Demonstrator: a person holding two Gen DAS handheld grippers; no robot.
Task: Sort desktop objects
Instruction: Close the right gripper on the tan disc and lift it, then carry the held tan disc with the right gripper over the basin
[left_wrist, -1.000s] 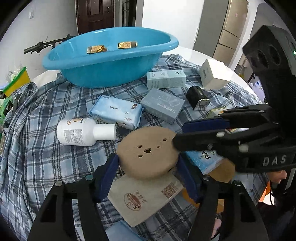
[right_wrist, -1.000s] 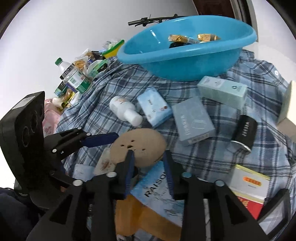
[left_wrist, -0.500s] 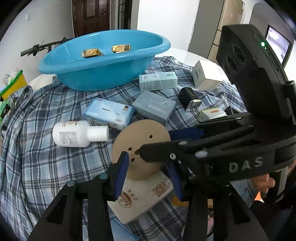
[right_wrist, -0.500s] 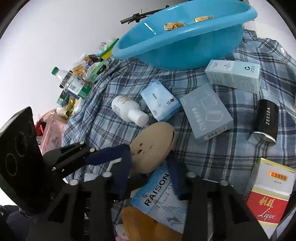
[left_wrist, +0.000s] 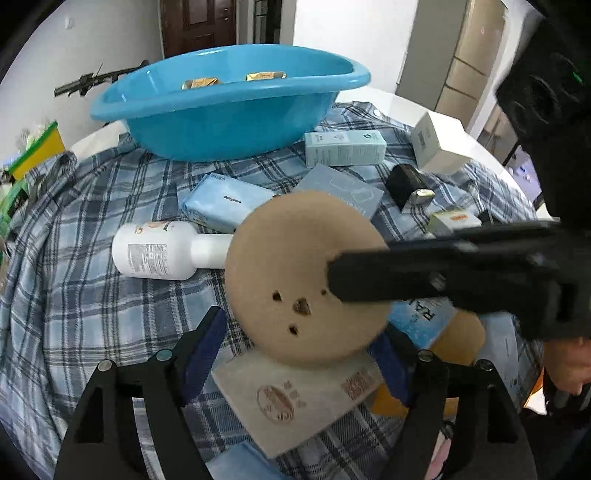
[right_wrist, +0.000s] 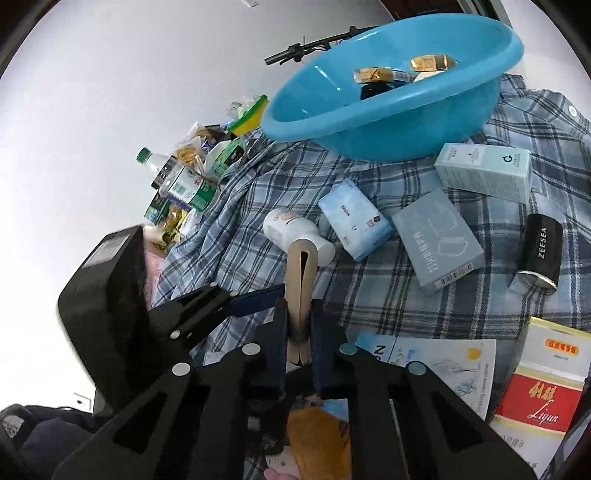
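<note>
- Your left hand-held gripper (left_wrist: 295, 354) hangs open under the tan disc (left_wrist: 295, 277), gripping nothing.
- Your right hand-held gripper (right_wrist: 299, 328) pinches the disc's edge above the tabletop; swing fast toward the blue basin (right_wrist: 388, 122) and it could slip.

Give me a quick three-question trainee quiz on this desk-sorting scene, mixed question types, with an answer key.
1. True or false: the right gripper is shut on the tan round disc.
2. Multiple choice: what already lies in the blue basin? A) gold-wrapped packets B) the white bottle C) the black ZEESEA case
3. Fill in: the left gripper has its jaws ____ on either side of the disc.

Key:
1. True; its pads pinch the disc edge-on in the right wrist view.
2. A; the gold-wrapped packets lie inside, while the white bottle and the black ZEESEA case lie on the plaid cloth.
3. Open.
</note>
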